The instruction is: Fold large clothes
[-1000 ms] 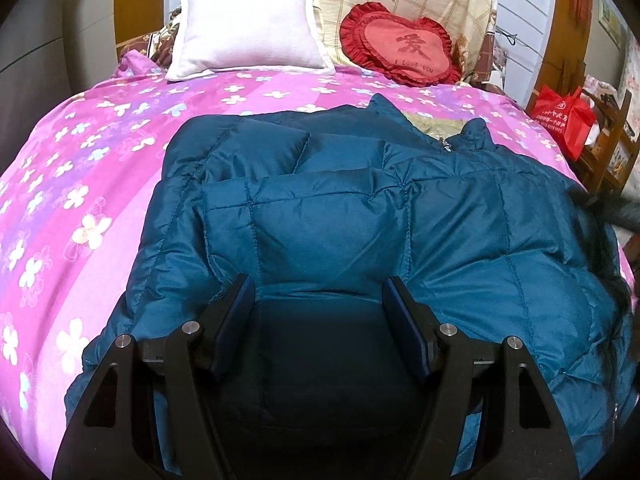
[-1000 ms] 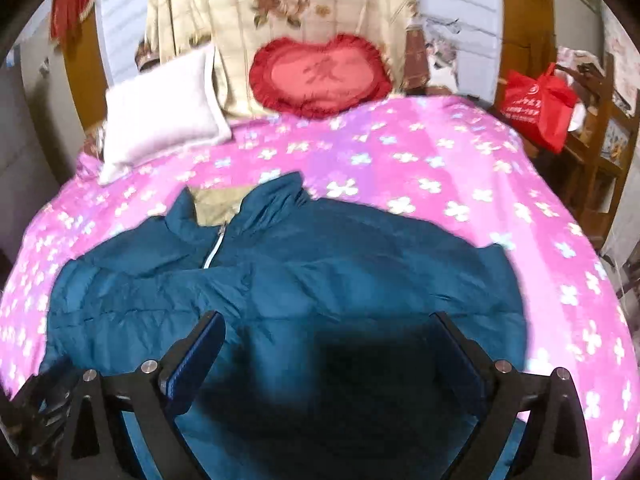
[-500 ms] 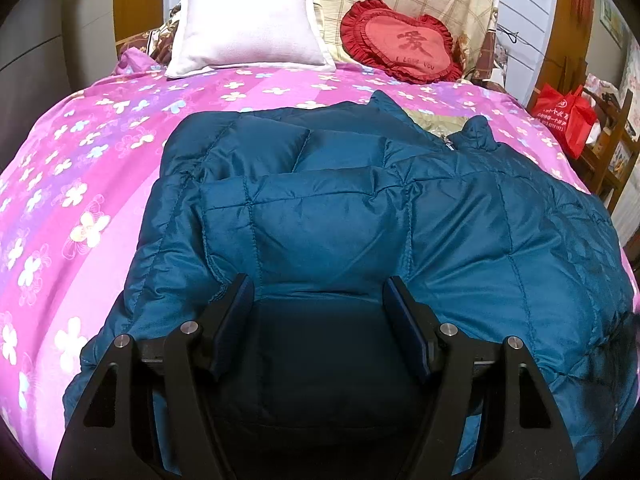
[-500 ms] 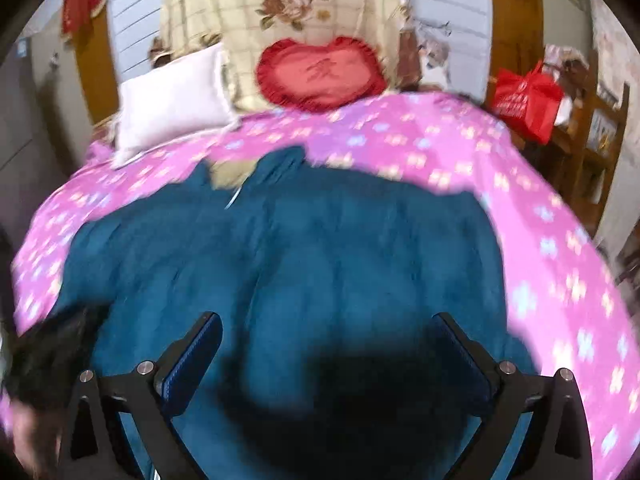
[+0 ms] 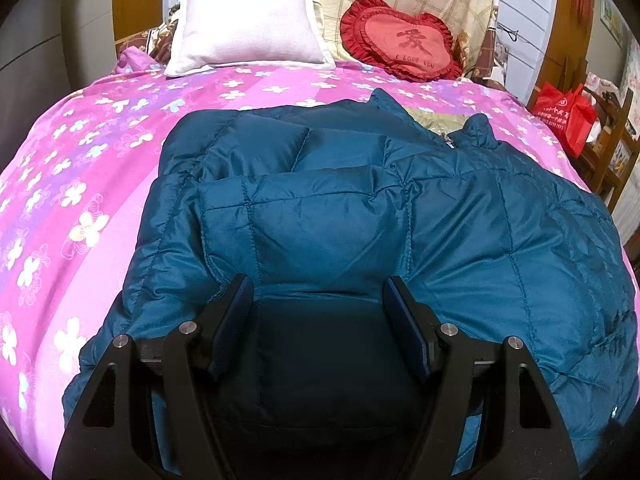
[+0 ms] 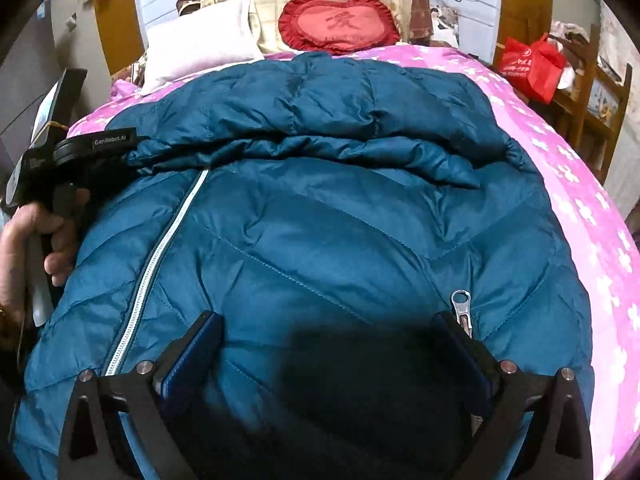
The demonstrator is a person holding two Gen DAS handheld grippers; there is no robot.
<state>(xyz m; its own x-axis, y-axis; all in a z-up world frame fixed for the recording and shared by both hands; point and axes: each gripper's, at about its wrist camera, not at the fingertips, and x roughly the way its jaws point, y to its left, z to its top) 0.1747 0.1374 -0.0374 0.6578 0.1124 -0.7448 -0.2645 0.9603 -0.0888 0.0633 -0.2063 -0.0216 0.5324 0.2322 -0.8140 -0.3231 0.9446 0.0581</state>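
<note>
A teal quilted down jacket (image 5: pixel 460 220) lies spread on the pink flowered bedspread (image 5: pixel 80 160). One sleeve (image 5: pixel 312 220) is folded across its body. The end of that sleeve runs down between the fingers of my left gripper (image 5: pixel 318 300), whose pads meet its two seamed edges. In the right wrist view the jacket (image 6: pixel 320 240) fills the frame, front up, with a white zipper (image 6: pixel 160 252) and a pocket zipper pull (image 6: pixel 460 304). My right gripper (image 6: pixel 326 320) hovers wide open just over the jacket front. A hand (image 6: pixel 28 240) holds the left tool's black handle (image 6: pixel 68 148) at the left edge.
At the head of the bed lie a white pillow (image 5: pixel 248 32) and a red heart cushion (image 5: pixel 400 44). A red bag (image 5: pixel 568 116) sits on wooden furniture (image 5: pixel 616 148) to the right of the bed. Pink bedspread shows on both sides of the jacket.
My right gripper has swept across and lower over the jacket, so the hand with the left tool now shows at its left edge. The left gripper has kept still.
</note>
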